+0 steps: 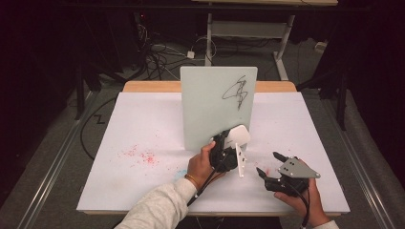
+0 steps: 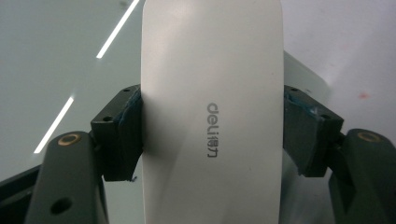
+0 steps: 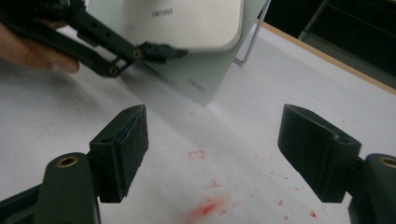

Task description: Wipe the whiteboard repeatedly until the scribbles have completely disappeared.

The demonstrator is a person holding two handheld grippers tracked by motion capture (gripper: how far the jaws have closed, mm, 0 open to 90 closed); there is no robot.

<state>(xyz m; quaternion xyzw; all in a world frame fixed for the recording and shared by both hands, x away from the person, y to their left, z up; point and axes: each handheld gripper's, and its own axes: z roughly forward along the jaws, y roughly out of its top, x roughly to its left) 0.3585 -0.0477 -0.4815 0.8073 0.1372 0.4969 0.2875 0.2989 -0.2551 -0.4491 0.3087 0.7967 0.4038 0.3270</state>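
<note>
Both tongs low; left tongs (image 1: 232,148) clamp eraser (image 1: 237,136).

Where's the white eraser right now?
In the high view the eraser sits just right of centre, clamped in the left gripper against the lower right corner of the upright whiteboard.

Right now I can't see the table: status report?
Left gripper shut on white plastic eraser, at the upright scribbled whiteboard. Right gripper open, empty. Nothing in the way.
</note>
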